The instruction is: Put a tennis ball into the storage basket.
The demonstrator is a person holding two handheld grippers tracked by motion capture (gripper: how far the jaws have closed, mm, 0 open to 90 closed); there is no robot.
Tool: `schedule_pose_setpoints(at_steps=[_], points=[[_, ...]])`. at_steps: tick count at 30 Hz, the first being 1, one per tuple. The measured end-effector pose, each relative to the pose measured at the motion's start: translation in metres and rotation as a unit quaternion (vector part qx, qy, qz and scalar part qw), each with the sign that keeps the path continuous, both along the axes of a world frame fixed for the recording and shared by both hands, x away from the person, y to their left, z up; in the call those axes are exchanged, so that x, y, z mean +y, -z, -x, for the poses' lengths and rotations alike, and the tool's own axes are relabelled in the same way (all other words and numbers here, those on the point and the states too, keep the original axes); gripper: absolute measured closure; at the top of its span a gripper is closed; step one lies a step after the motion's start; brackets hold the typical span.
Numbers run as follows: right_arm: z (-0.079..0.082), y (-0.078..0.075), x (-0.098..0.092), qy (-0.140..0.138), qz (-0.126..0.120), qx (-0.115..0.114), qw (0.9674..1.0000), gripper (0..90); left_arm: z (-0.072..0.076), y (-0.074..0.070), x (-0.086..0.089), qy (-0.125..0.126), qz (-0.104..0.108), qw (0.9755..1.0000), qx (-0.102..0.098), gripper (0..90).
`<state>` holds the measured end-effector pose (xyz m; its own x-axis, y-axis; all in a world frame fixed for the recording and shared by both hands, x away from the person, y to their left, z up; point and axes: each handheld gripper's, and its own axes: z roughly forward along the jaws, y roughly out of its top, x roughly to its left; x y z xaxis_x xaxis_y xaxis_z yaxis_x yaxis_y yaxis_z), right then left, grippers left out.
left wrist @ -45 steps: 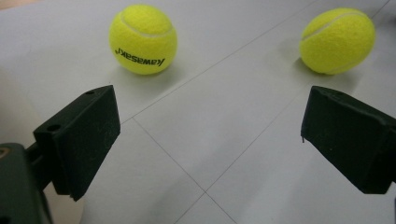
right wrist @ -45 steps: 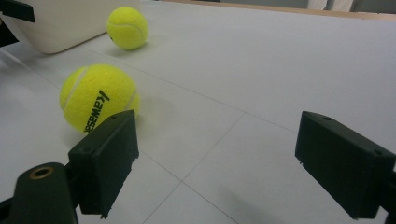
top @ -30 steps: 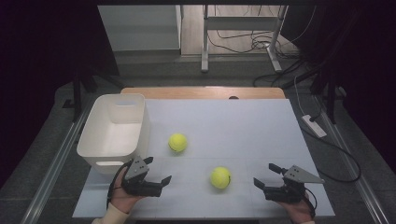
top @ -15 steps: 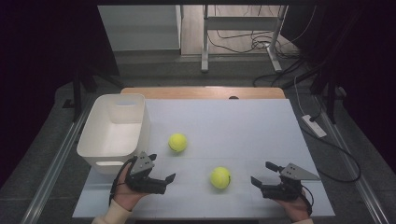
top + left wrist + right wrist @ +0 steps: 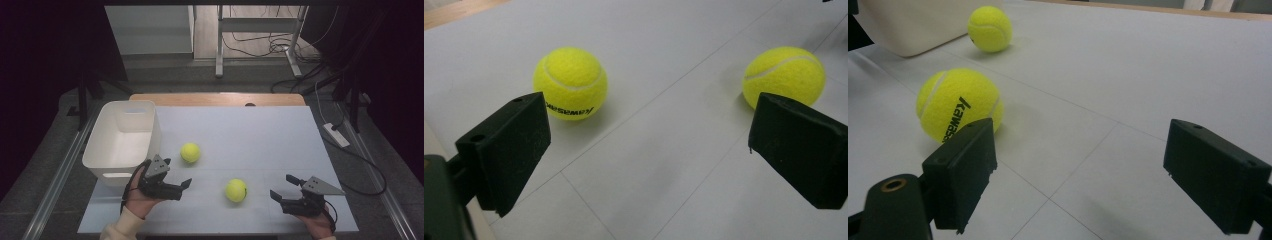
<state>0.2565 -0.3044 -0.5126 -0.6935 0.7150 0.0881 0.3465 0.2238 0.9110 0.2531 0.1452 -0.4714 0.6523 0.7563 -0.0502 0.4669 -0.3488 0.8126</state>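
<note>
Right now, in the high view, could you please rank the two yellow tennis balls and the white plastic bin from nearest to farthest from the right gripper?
From the right gripper:
1. Near yellow tennis ball, just to its left.
2. Far yellow tennis ball, farther left and back.
3. White plastic bin, at the table's left edge.

bright table, dark blurry surroundings

- High view: above the near edge, looking forward and down over the whole table.
- Left gripper view: low, close, faces both tennis balls.
- Right gripper view: low, close, shares those balls.
</note>
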Motion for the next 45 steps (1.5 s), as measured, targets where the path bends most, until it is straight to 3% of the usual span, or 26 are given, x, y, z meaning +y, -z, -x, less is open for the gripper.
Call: schedule_pose_setpoints(at_steps=[14, 27, 45], points=[[0.0, 0.002, 0.001, -0.001, 0.004, 0.001, 1.0, 13.4, -0.007, -0.005, -0.01, 0.001, -0.005, 0.9999, 0.009, 4.4], [0.0, 0.002, 0.0, -0.001, 0.006, 0.003, 1.0, 13.4, -0.016, -0.008, -0.026, -0.003, -0.022, 0.9995, 0.022, 5.1], [0.0, 0.003, 0.0, -0.002, 0.01, 0.005, 0.9999, 13.4, -0.043, -0.01, -0.042, -0.038, -0.047, 0.9972, 0.045, 5.3]])
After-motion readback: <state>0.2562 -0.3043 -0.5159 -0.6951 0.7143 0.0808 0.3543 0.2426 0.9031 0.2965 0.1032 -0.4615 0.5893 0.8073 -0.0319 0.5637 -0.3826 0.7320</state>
